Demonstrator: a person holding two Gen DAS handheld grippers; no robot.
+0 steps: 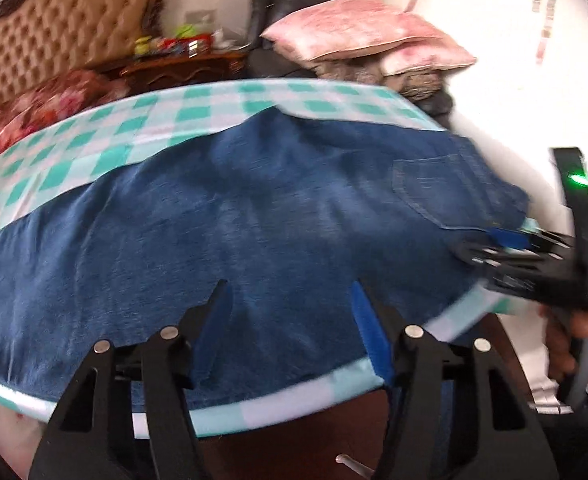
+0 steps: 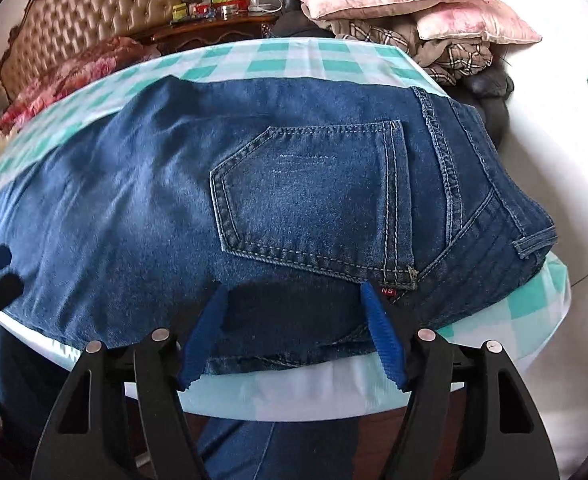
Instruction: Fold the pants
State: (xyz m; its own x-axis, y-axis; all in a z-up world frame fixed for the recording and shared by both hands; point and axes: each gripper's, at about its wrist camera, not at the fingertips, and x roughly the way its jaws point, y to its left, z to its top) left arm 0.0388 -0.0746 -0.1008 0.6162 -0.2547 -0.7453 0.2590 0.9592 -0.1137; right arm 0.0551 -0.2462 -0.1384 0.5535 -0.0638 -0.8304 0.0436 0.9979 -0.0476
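One pair dark-blue denim pants flat on checked tablecloth, back pocket up. Left gripper, right gripper: fingers apart, gripping nothing.

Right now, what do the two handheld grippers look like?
Both match: black plastic frames with silver round pins and ribbed blue finger pads. The left gripper and right gripper share that build. From the left view, the right one carries a lit green light on its black body.

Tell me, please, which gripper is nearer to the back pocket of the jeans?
Right. The right gripper hangs just below the back pocket, at the jeans' near edge. The left gripper hangs over the leg, farther from the pocket.
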